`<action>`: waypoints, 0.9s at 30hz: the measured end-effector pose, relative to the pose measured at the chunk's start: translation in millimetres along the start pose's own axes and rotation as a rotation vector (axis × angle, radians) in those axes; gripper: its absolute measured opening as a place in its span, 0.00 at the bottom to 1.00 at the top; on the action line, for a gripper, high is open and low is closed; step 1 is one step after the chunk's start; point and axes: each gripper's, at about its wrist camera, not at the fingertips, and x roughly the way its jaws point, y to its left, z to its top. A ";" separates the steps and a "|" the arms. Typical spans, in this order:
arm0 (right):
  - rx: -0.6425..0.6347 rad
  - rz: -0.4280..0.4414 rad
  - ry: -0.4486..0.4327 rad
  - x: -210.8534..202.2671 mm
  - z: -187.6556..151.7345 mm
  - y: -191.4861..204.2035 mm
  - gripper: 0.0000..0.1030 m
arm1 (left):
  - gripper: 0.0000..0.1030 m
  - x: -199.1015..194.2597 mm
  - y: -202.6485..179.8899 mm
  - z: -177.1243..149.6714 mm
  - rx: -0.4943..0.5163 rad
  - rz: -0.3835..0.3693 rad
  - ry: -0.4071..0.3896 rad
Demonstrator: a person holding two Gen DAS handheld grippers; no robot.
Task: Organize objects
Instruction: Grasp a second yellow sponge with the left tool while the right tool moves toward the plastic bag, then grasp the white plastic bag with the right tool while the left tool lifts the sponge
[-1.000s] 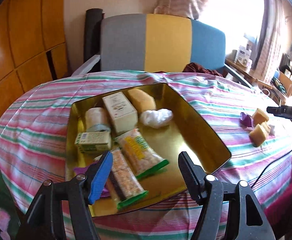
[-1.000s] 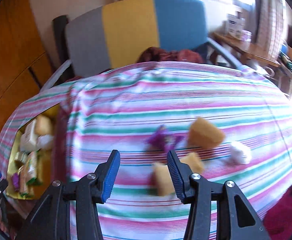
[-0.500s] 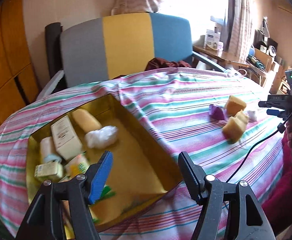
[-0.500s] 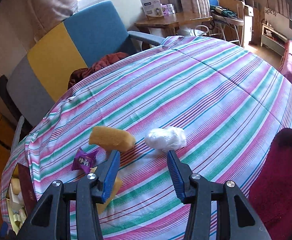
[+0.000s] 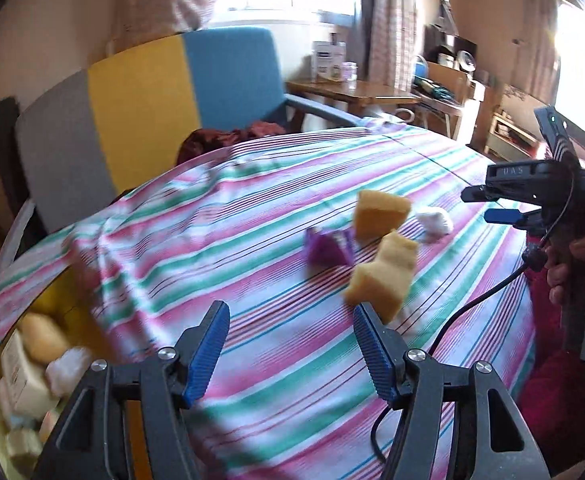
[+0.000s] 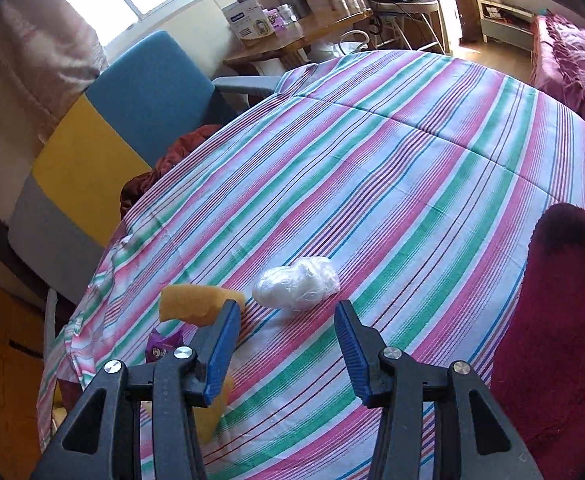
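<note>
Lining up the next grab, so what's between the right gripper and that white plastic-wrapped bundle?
Nothing: in the right wrist view only bare striped tablecloth separates the open right gripper from the white plastic-wrapped bundle.

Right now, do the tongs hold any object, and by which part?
Nothing is held. The right tongs are open, just short of the white plastic-wrapped bundle. The left tongs are open over the striped tablecloth.

Tricolour armchair (image 5: 148,92), wooden side table (image 6: 292,38)
</note>
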 end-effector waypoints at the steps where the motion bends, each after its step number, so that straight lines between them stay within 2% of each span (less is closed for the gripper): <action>1: 0.018 0.005 -0.004 -0.8 0.8 -3.8 0.48 | 0.64 7.5 -8.5 4.4 0.027 -0.021 0.006; 8: 0.046 0.030 0.024 5.2 1.4 -8.4 0.48 | 0.69 60.2 -60.9 20.6 0.182 -0.130 0.058; 11: 0.043 0.030 0.035 8.2 1.2 -7.3 0.48 | 0.71 83.1 -76.7 22.8 0.232 -0.132 0.081; 13: 0.045 0.026 0.037 10.1 1.7 -7.3 0.48 | 0.72 98.3 -80.1 24.0 0.231 -0.144 0.108; 14: 0.046 0.025 0.041 11.5 2.0 -7.6 0.48 | 0.71 105.0 -79.5 24.0 0.222 -0.147 0.117; 16: 0.056 0.026 0.046 13.2 2.2 -9.4 0.48 | 0.48 115.4 -76.0 22.7 0.193 -0.144 0.142; 18: 0.074 0.037 0.043 12.7 3.1 -12.7 0.48 | 0.44 109.5 -67.0 20.2 0.132 -0.165 0.118; 24: 0.081 0.031 0.054 16.0 3.2 -14.5 0.48 | 0.43 72.1 -30.6 -13.4 -0.043 -0.172 0.090; 27: 0.060 0.017 0.073 20.3 1.6 -11.2 0.48 | 0.43 51.3 -17.9 -34.1 -0.097 -0.159 0.070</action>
